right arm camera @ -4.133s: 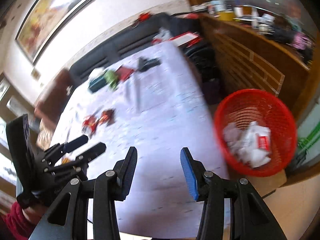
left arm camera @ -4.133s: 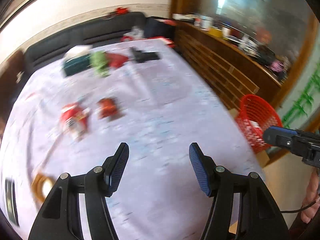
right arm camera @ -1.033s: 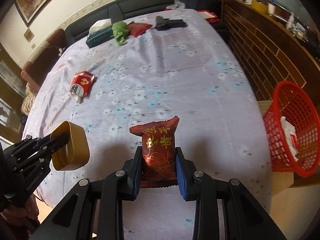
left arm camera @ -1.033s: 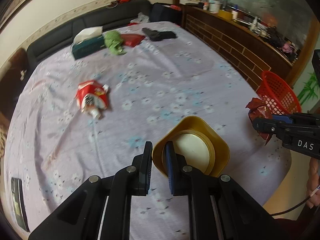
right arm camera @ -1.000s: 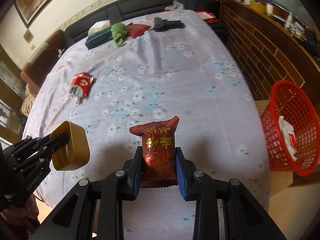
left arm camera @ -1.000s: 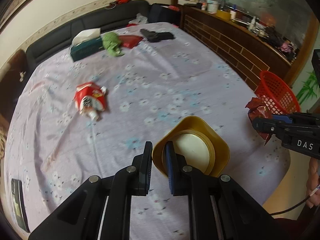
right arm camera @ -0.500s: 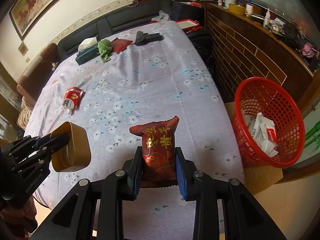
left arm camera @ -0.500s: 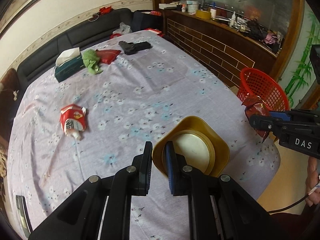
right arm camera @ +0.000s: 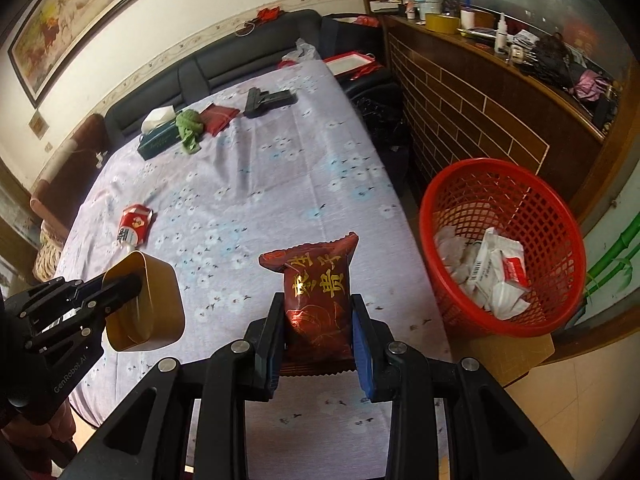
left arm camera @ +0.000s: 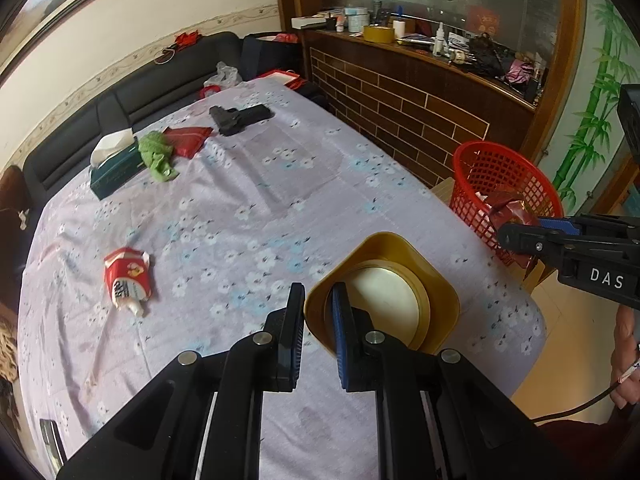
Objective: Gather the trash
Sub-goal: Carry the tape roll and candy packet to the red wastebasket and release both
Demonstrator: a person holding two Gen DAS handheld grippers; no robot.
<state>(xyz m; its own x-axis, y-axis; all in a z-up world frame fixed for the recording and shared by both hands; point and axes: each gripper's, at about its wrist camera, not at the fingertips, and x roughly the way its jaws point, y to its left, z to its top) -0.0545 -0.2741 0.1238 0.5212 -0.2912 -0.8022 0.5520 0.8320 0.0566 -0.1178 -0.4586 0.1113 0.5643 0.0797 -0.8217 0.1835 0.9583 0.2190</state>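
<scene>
My left gripper (left arm camera: 316,300) is shut on the rim of a gold plastic cup (left arm camera: 394,292), held above the lilac flowered tablecloth (left arm camera: 256,200). The cup (right arm camera: 148,304) and the left gripper (right arm camera: 124,286) also show at lower left in the right wrist view. My right gripper (right arm camera: 316,308) is shut on a dark red snack packet (right arm camera: 316,292) with gold characters, standing upright between the pads. The packet (left arm camera: 514,212) shows in the left wrist view in front of the red mesh basket (left arm camera: 472,164). That basket (right arm camera: 552,216) holds white crumpled packaging. A red and white wrapper (left arm camera: 128,276) lies on the cloth.
At the table's far end lie a green tissue box (left arm camera: 114,170), a green cloth (left arm camera: 158,158), a red pouch (left arm camera: 188,140) and a black gun-shaped object (left arm camera: 238,118). A black sofa (left arm camera: 132,100) runs behind. A brick-faced counter (left arm camera: 404,108) stands right, cluttered on top.
Both grippers have drawn back and risen with their loads held. The table looks smaller and farther, and the red basket has come more fully into view on the right.
</scene>
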